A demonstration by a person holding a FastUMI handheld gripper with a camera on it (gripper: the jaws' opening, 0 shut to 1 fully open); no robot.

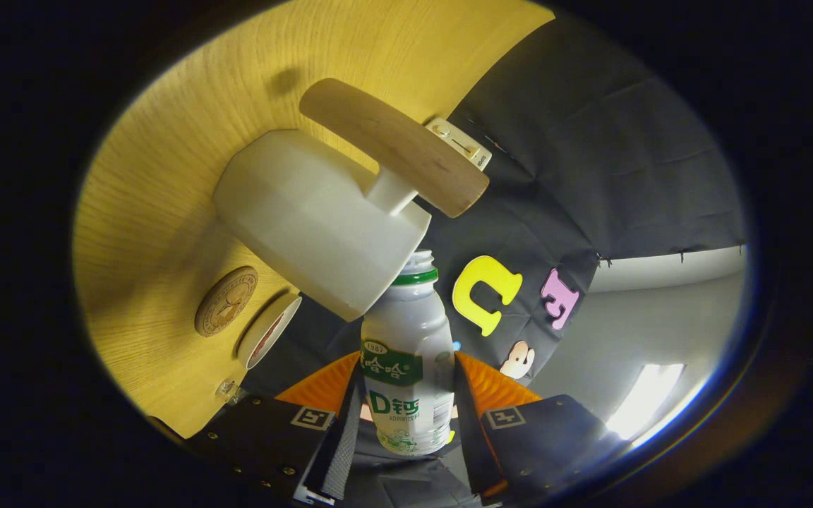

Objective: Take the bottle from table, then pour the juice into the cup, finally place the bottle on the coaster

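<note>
Partly hidden, the bottle's (407,367) lower sides sit behind the fingers of the hand-held gripper (406,406), which is clamped on it from both sides. Its open neck, with a green ring, touches the rim of the white cup (315,219) just ahead, and the cup's inside cannot be seen, so no juice is visible. Beyond the cup's mouth, its wooden handle (396,144) juts out on a white stub. Off to the left of the fingers, a round wooden coaster (226,300) lies on the yellow-toned table (159,176), with a small white lid (269,329) beside it, partly cut off by the cup.
</note>
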